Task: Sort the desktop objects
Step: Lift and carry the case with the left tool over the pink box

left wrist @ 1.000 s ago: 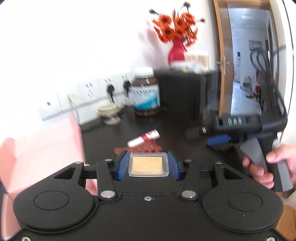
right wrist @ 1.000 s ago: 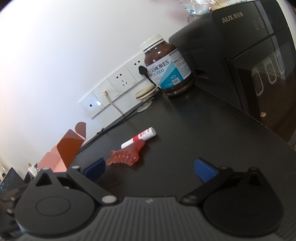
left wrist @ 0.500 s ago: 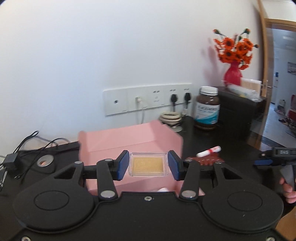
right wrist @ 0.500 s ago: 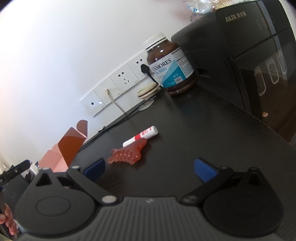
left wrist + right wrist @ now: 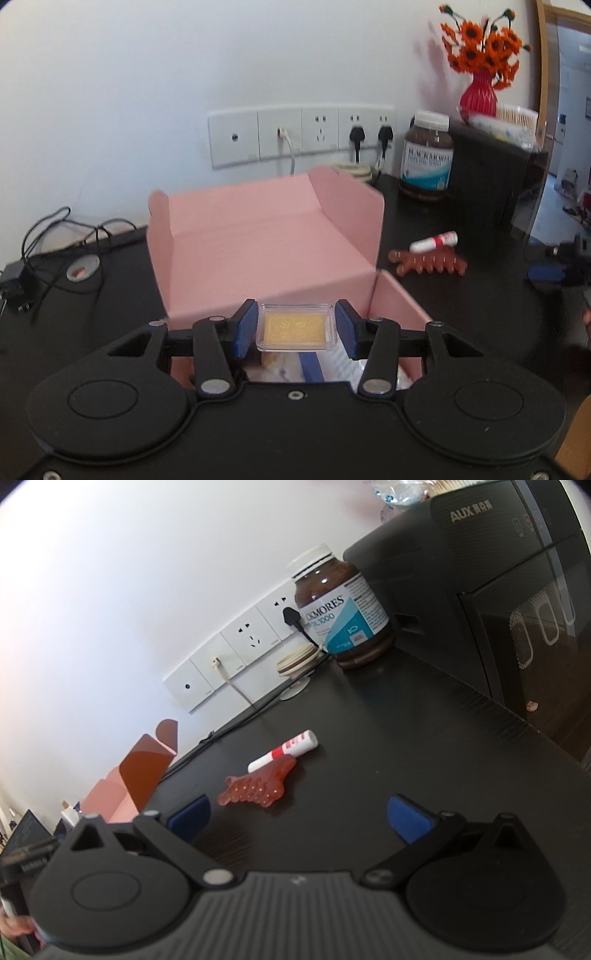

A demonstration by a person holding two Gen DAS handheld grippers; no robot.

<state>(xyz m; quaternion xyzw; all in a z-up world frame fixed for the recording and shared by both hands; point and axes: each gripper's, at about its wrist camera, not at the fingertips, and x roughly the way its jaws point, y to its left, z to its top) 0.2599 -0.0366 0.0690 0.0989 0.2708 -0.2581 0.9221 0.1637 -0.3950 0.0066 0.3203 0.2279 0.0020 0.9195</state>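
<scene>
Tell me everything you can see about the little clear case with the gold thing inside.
The clear case is a small, flat, rectangular, transparent plastic shell around a gold-coloured slab with faint stamped marks. It lies roughly level, face up, clamped at both short ends by the left gripper and its blue pads, above the open pink box.

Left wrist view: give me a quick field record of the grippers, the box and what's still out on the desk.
left gripper: shut on the clear case with a gold card inside
case position: over the near end of the open pink box
box contents: some items below the case, not identifiable
right gripper: open, nothing between its jaws
left on desk: white-and-red tube touching the red comb, both right of the box
background: brown bottle by the wall sockets
</scene>
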